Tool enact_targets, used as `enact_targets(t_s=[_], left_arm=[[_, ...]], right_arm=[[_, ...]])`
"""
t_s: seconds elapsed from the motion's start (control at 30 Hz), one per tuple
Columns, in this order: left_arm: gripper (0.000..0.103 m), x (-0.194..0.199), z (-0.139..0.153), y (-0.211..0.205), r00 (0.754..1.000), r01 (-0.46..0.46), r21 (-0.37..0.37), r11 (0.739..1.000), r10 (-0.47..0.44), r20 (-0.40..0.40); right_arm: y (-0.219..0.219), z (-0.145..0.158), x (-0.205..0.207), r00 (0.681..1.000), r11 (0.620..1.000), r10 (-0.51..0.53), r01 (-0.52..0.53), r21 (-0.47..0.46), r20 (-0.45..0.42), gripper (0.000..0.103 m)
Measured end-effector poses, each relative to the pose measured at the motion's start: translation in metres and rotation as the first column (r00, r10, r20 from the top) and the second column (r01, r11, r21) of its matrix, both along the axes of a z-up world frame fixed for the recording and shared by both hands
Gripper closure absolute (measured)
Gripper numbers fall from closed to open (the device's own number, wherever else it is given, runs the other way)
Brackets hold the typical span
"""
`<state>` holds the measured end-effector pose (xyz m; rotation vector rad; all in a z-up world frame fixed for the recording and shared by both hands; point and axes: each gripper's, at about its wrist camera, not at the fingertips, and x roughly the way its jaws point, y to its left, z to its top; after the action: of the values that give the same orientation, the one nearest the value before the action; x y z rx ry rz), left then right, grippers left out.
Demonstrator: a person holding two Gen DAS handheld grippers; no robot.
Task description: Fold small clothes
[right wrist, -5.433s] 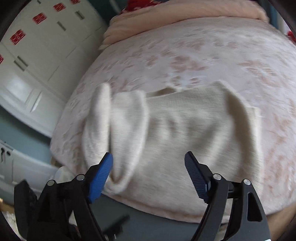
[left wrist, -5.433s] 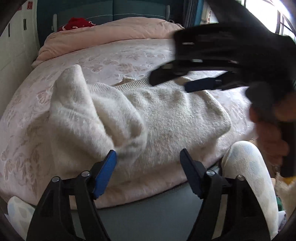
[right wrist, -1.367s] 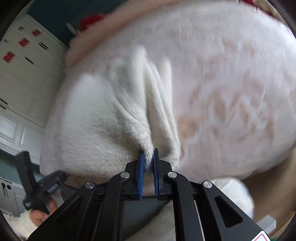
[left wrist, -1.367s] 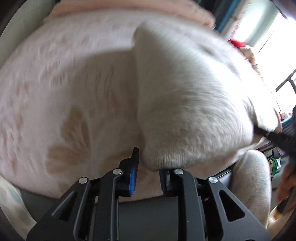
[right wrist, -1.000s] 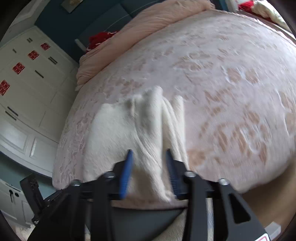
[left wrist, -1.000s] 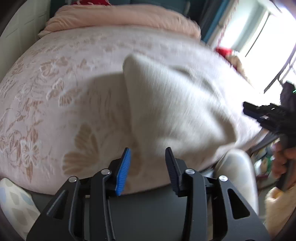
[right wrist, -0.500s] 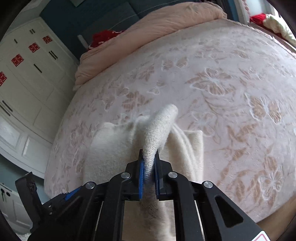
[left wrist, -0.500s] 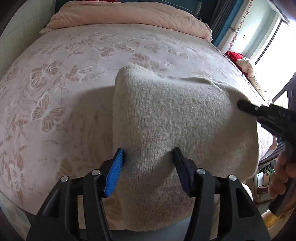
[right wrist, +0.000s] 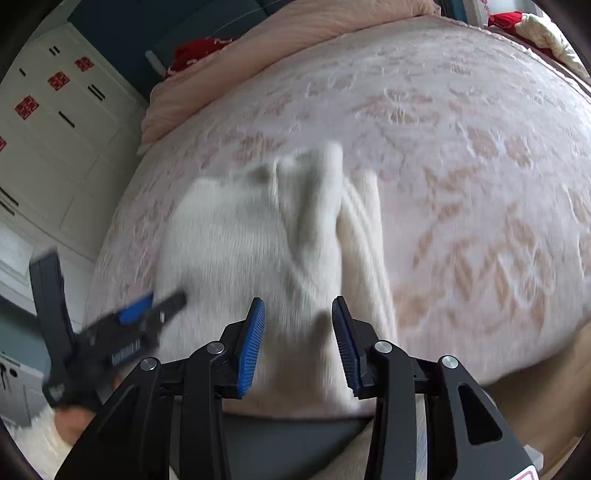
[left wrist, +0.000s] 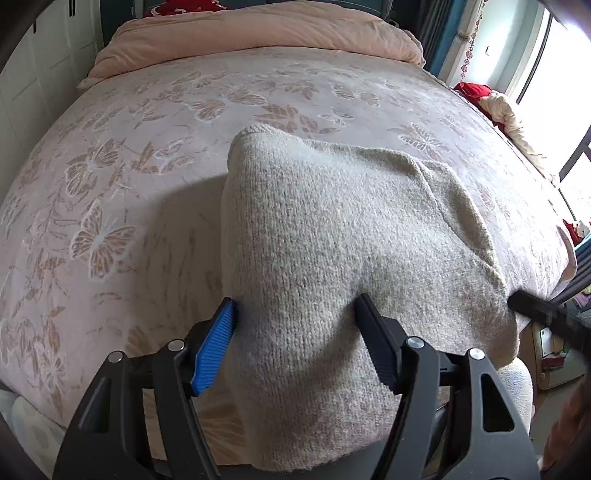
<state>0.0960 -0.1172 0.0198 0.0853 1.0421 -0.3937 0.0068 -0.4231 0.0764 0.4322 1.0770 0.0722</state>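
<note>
A cream knitted sweater [left wrist: 343,258] lies folded at the near edge of the bed, its front part hanging over the edge. My left gripper [left wrist: 295,339] is open, its fingers either side of the sweater's near fold without pinching it. In the right wrist view the same sweater [right wrist: 251,251] is blurred by motion. My right gripper [right wrist: 298,339] is open, with the sweater's raised ridge between its fingers. The left gripper [right wrist: 155,304] shows at the left of that view. A dark tip of the right gripper [left wrist: 546,317] shows at the right of the left wrist view.
The bed has a pink bedspread with a butterfly pattern [left wrist: 166,147] and a rolled pink duvet [left wrist: 258,33] at the head. White cupboards [right wrist: 48,122] stand to the left. A red and cream bundle [left wrist: 495,107] lies by the window at the right.
My right gripper has opened and let go of the sweater's ridge it pinched half a second ago. My left gripper has opened a little wider around the near fold.
</note>
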Motion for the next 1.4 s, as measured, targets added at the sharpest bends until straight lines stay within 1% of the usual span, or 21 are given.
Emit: enact_targets(t_s=[0.07,0.1,0.2,0.27,0.33,0.4,0.47,0.53,0.57,0.7,0.77,0.8,0.83,0.87,0.97,1.03,1.1,1.17,1.2,1.37,1.4], left_arm=[[0.039,-0.001,0.0,0.0,1.0,-0.003,0.0,1.0,0.003,-0.001],[0.039,-0.001,0.0,0.0,1.0,-0.005,0.001,1.0,0.005,-0.004],[0.037,-0.004,0.001,-0.002,1.0,0.006,0.022,1.0,-0.006,-0.004],[0.037,-0.006,0.003,-0.003,1.0,0.011,0.036,0.999,-0.011,0.003],[0.037,-0.008,0.002,-0.001,1.0,0.007,0.037,0.999,-0.007,-0.001],[0.036,-0.01,0.002,-0.001,1.0,-0.002,0.037,0.999,0.002,-0.005],[0.036,-0.011,0.001,-0.001,1.0,-0.007,0.042,0.999,0.007,-0.005],[0.036,-0.012,0.002,-0.004,1.0,-0.007,0.054,0.999,0.008,-0.003],[0.036,-0.013,0.003,-0.005,1.0,-0.004,0.058,0.998,0.004,-0.003],[0.035,-0.016,0.005,-0.004,1.0,0.007,0.064,0.998,-0.007,-0.003],[0.033,-0.016,0.003,-0.004,1.0,0.003,0.062,0.998,-0.003,-0.005],[0.032,-0.016,0.002,-0.005,1.0,0.003,0.064,0.998,-0.002,-0.005],[0.029,-0.016,0.0,-0.006,1.0,0.001,0.066,0.998,-0.001,-0.01],[0.029,-0.016,-0.002,-0.006,1.0,0.0,0.065,0.998,0.001,-0.02],[0.028,-0.016,-0.001,-0.001,0.999,-0.011,0.039,0.999,0.012,-0.035],[0.024,-0.014,0.002,0.006,0.998,-0.017,0.001,1.0,0.017,-0.054],[0.02,-0.011,0.004,0.016,0.994,-0.039,-0.068,0.997,0.032,-0.104],[0.017,-0.01,0.003,0.026,0.988,-0.08,-0.127,0.989,0.062,-0.139],[0.015,-0.008,0.001,0.031,0.984,-0.101,-0.145,0.984,0.077,-0.157],[0.013,0.007,-0.026,0.044,0.954,-0.17,-0.2,0.965,0.11,-0.281],[0.009,0.011,-0.033,0.046,0.944,-0.187,-0.224,0.956,0.111,-0.311]], right_arm=[[0.01,-0.017,-0.004,0.998,0.994,0.025,-0.03,-0.103,-0.054,0.083],[0.01,-0.027,-0.003,0.997,0.99,0.027,-0.037,-0.133,-0.074,0.082],[0.003,-0.036,-0.003,0.997,0.995,0.0,-0.007,-0.097,-0.075,0.081],[0.0,-0.023,-0.005,0.999,0.998,-0.024,0.021,-0.065,-0.045,0.075],[0.0,-0.016,-0.006,0.999,0.997,-0.024,0.023,-0.078,-0.024,0.069],[-0.002,-0.021,-0.005,0.999,0.996,-0.031,0.027,-0.081,-0.039,0.055],[-0.004,-0.032,-0.001,0.998,0.998,-0.029,0.027,-0.052,-0.053,0.053],[-0.003,-0.034,0.002,0.998,1.0,-0.019,0.018,-0.024,-0.053,0.079],[-0.004,-0.029,0.002,0.999,1.0,-0.026,0.026,-0.005,-0.044,0.088],[-0.007,0.006,-0.004,0.999,0.998,-0.031,0.034,-0.059,0.039,0.093],[-0.01,-0.005,-0.002,0.999,0.997,-0.032,0.032,-0.065,0.006,0.093],[-0.012,-0.023,0.001,0.999,0.996,-0.032,0.029,-0.082,-0.037,0.093],[-0.011,-0.043,0.004,0.997,0.997,-0.019,0.014,-0.07,-0.077,0.093],[-0.013,-0.05,0.002,0.997,0.999,-0.029,0.027,-0.032,-0.067,0.092],[-0.017,-0.035,-0.002,0.997,0.998,-0.054,0.056,0.031,-0.048,0.082],[-0.022,-0.022,-0.001,0.997,0.997,-0.071,0.072,0.04,-0.034,0.07],[-0.029,-0.013,0.002,0.996,0.996,-0.09,0.09,0.015,-0.011,0.048],[-0.034,-0.011,0.009,0.994,0.994,-0.113,0.113,0.009,-0.003,0.039],[-0.037,-0.014,0.013,0.993,0.993,-0.118,0.118,0.024,-0.011,0.032],[-0.042,-0.055,0.041,0.991,0.985,-0.085,0.099,0.141,-0.105,0.024],[-0.042,-0.065,0.044,0.989,0.979,-0.083,0.103,0.175,-0.122,0.022]])
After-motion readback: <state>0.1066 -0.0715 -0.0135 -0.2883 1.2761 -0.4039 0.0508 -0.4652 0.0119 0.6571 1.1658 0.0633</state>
